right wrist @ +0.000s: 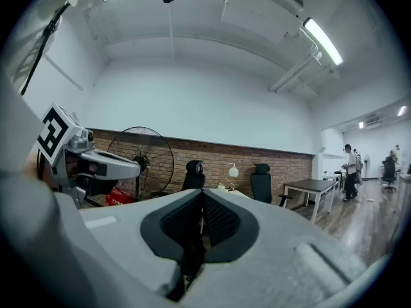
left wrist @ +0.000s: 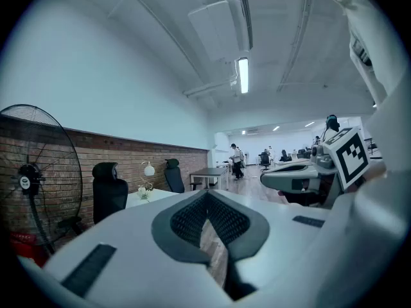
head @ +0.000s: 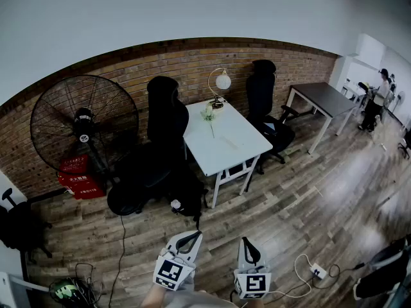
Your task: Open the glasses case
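Tools shut, left tool [head: 196, 235], right tool [head: 244, 240], level

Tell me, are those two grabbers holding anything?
No, nothing is held. The left gripper and the right gripper both have their jaws closed together, with nothing between them.

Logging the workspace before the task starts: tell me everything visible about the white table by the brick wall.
The white table is rectangular, a plain matte top on white cross-braced legs. It stands on the wood floor, one end at the brick wall, between two black office chairs. A globe lamp and a small flower vase sit at its far end.
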Demonstrator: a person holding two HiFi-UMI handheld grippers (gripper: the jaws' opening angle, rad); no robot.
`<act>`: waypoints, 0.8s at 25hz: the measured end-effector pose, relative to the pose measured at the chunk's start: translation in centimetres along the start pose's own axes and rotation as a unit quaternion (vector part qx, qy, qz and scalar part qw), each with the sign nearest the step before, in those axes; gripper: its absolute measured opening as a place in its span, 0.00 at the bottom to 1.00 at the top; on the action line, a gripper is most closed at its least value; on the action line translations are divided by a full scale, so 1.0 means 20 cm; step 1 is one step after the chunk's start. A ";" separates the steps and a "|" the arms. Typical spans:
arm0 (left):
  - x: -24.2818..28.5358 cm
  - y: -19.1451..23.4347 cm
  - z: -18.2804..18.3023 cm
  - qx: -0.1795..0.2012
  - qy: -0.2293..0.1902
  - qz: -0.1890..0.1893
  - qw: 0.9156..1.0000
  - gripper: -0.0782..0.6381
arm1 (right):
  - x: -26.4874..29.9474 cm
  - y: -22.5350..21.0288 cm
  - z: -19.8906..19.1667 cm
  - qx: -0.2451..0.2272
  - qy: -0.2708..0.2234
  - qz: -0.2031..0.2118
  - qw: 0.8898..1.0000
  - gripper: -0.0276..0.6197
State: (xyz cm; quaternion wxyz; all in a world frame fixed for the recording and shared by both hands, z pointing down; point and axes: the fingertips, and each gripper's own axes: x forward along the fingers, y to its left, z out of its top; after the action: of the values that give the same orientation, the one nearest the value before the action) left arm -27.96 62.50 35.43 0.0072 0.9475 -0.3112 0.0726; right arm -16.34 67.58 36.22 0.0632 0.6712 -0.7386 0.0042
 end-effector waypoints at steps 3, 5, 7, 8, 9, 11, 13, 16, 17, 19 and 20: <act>0.02 0.01 0.00 0.004 -0.002 0.000 1.000 0.12 | 0.02 -0.01 -0.01 0.020 -0.005 0.000 1.000 0.05; 0.04 0.02 0.00 0.006 -0.002 0.000 1.000 0.12 | 0.05 -0.02 -0.01 0.022 -0.006 0.000 1.000 0.05; 0.07 0.04 0.01 0.008 -0.002 0.000 1.000 0.12 | 0.08 -0.03 -0.02 0.018 -0.002 -0.002 1.000 0.05; 0.09 0.04 0.01 0.009 -0.002 -0.001 1.000 0.12 | 0.09 -0.04 -0.02 0.017 0.000 -0.003 1.000 0.05; 0.10 0.05 0.00 0.010 -0.002 -0.001 1.000 0.12 | 0.10 -0.04 -0.02 0.016 0.001 -0.004 1.000 0.05; 0.12 0.08 -0.01 0.010 -0.001 -0.001 1.000 0.12 | 0.14 -0.05 -0.03 0.017 0.005 -0.007 1.000 0.05; 0.16 0.12 -0.02 0.010 -0.002 -0.002 1.000 0.12 | 0.19 -0.05 -0.04 0.016 0.010 -0.007 1.000 0.05; 0.22 0.18 -0.02 0.011 -0.003 -0.006 1.000 0.12 | 0.28 -0.06 -0.05 0.013 0.016 -0.006 1.000 0.05; 0.24 0.21 -0.02 0.011 -0.003 -0.007 1.000 0.12 | 0.31 -0.06 -0.05 0.012 0.016 -0.005 1.000 0.05; 0.28 0.26 -0.02 0.011 -0.003 -0.008 1.000 0.12 | 0.38 -0.07 -0.04 0.007 0.017 -0.005 1.000 0.05; 0.30 0.30 -0.02 0.011 -0.003 -0.008 1.000 0.12 | 0.42 -0.07 -0.04 0.006 0.017 -0.006 1.000 0.05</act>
State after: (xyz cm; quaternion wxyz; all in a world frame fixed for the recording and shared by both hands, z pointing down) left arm -26.81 54.20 36.44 -0.0036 0.9502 -0.3028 0.0732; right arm -15.69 59.27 37.70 0.0721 0.6759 -0.7331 0.0199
